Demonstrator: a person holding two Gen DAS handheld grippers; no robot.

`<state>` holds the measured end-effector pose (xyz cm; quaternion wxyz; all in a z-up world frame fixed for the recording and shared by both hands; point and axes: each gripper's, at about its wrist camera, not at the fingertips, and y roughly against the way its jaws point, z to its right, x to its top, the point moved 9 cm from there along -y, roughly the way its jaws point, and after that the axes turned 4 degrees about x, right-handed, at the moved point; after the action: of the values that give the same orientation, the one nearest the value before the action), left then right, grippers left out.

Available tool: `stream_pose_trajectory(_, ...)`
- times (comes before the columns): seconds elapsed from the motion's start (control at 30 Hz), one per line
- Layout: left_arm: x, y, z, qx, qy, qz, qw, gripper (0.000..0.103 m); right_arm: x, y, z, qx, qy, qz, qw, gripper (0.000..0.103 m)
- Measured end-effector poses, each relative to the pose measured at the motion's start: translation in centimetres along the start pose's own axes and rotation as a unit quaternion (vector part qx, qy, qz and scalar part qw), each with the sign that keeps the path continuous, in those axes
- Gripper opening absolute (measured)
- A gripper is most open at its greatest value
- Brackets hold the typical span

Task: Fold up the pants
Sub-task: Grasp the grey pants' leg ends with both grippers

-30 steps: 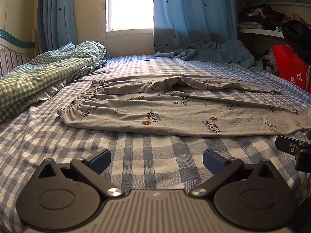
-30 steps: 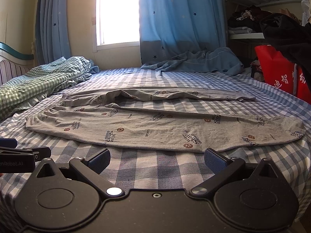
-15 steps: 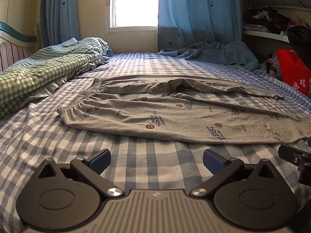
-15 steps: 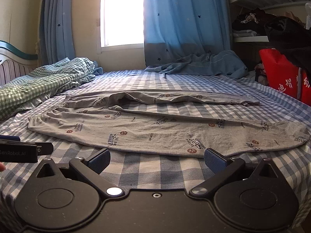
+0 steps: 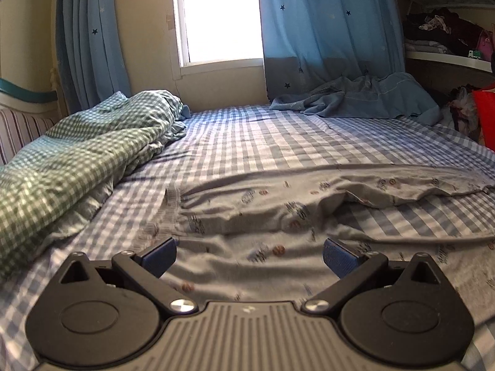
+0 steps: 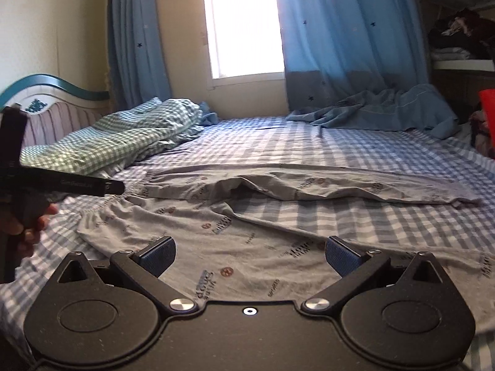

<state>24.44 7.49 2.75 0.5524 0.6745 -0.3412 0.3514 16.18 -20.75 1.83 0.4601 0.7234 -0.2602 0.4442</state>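
Grey printed pants lie spread flat on the blue checked bed sheet, waistband to the left, legs running right. My left gripper hovers open just over the near waist part, nothing between its blue pads. In the right wrist view the same pants show both legs apart, the far leg separated by a strip of sheet. My right gripper is open above the near leg. The left gripper's body and a hand appear at the left edge.
A rumpled green checked quilt lies along the left by the headboard. Blue cloth is bunched at the far side under the curtain. Shelves with clothes and a red bag stand on the right.
Both grippers have moved forward and lower, from in front of the pants to right above them. The left one has also come up higher in the right wrist view. Both stay open.
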Motion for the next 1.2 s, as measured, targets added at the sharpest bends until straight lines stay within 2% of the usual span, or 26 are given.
stream_pose_trajectory(0.1, 4.3, -4.7, -2.2, 0.007, -0.013, 0.007, 0.9999, 0.103, 3.7, -3.0, 2.1, 0.044, 0.006, -0.017, 0.999, 0.103)
stream_pose_trajectory(0.2, 8.0, -10.4, -4.6, 0.023, -0.037, 0.007, 0.9990, 0.103, 7.8, -7.0, 4.9, 0.062, 0.033, -0.028, 0.997, 0.103)
stream_pose_trajectory(0.3, 9.7, -16.0, -5.9, 0.003, -0.053, -0.003, 0.9986, 0.103, 11.4, -12.0, 7.3, 0.081, 0.096, -0.034, 0.992, 0.103)
stream_pose_trajectory(0.4, 9.7, -21.8, -6.4, -0.022, -0.078, -0.027, 0.9963, 0.103, 13.4, -18.2, 9.3, 0.111, 0.143, -0.067, 0.981, 0.103)
stream_pose_trajectory(0.5, 8.6, -26.5, -6.5, -0.059, -0.081, -0.060, 0.9931, 0.103, 13.7, -24.5, 11.0, 0.133, 0.168, -0.112, 0.970, 0.103)
stream_pose_trajectory(0.6, 6.9, -29.9, -6.7, -0.092, -0.088, -0.082, 0.9885, 0.103, 12.8, -30.3, 13.3, 0.115, 0.177, -0.163, 0.964, 0.102)
stream_pose_trajectory(0.67, 6.1, -31.5, -6.4, -0.109, -0.112, -0.089, 0.9837, 0.103, 12.2, -33.6, 15.0, 0.105, 0.164, -0.187, 0.963, 0.102)
stream_pose_trajectory(0.77, 5.3, -33.1, -5.8, -0.123, -0.150, -0.096, 0.9764, 0.103, 11.6, -37.2, 17.0, 0.121, 0.113, -0.216, 0.962, 0.100)
stream_pose_trajectory(0.83, 5.0, -34.1, -5.6, -0.126, -0.163, -0.107, 0.9726, 0.101, 11.5, -38.7, 17.4, 0.121, 0.115, -0.221, 0.961, 0.097)
stream_pose_trajectory(0.9, 4.8, -34.8, -5.3, -0.136, -0.176, -0.120, 0.9675, 0.092, 11.4, -39.8, 17.3, 0.120, 0.137, -0.224, 0.958, 0.088)
stream_pose_trajectory(0.93, 4.8, -35.1, -5.3, -0.140, -0.178, -0.125, 0.9660, 0.084, 11.3, -40.4, 17.2, 0.118, 0.146, -0.228, 0.955, 0.086)
stream_pose_trajectory(1.0, 4.8, -35.4, -5.2, -0.160, -0.168, -0.139, 0.9627, 0.075, 11.3, -41.9, 16.9, 0.112, 0.161, -0.236, 0.952, 0.072)
stream_pose_trajectory(1.03, 4.9, -35.5, -5.1, -0.169, -0.161, -0.144, 0.9616, 0.066, 11.2, -42.2, 16.8, 0.113, 0.166, -0.238, 0.950, 0.067)
stream_pose_trajectory(1.07, 4.9, -35.6, -5.1, -0.179, -0.153, -0.154, 0.9596, 0.052, 11.0, -42.7, 16.5, 0.119, 0.171, -0.241, 0.948, 0.057)
stream_pose_trajectory(1.1, 4.8, -35.7, -5.0, -0.189, -0.145, -0.167, 0.9569, 0.044, 11.0, -42.8, 16.2, 0.125, 0.172, -0.243, 0.947, 0.048)
stream_pose_trajectory(1.13, 4.7, -35.6, -4.8, -0.197, -0.139, -0.173, 0.9551, 0.031, 11.0, -42.9, 15.9, 0.132, 0.170, -0.241, 0.946, 0.042)
stream_pose_trajectory(1.17, 4.8, -35.4, -4.7, -0.198, -0.134, -0.175, 0.9551, 0.019, 11.1, -42.9, 15.6, 0.138, 0.172, -0.240, 0.945, 0.027)
stream_pose_trajectory(1.2, 4.8, -35.1, -4.4, -0.199, -0.136, -0.175, 0.9547, 0.011, 11.1, -42.8, 15.2, 0.142, 0.177, -0.240, 0.944, 0.009)
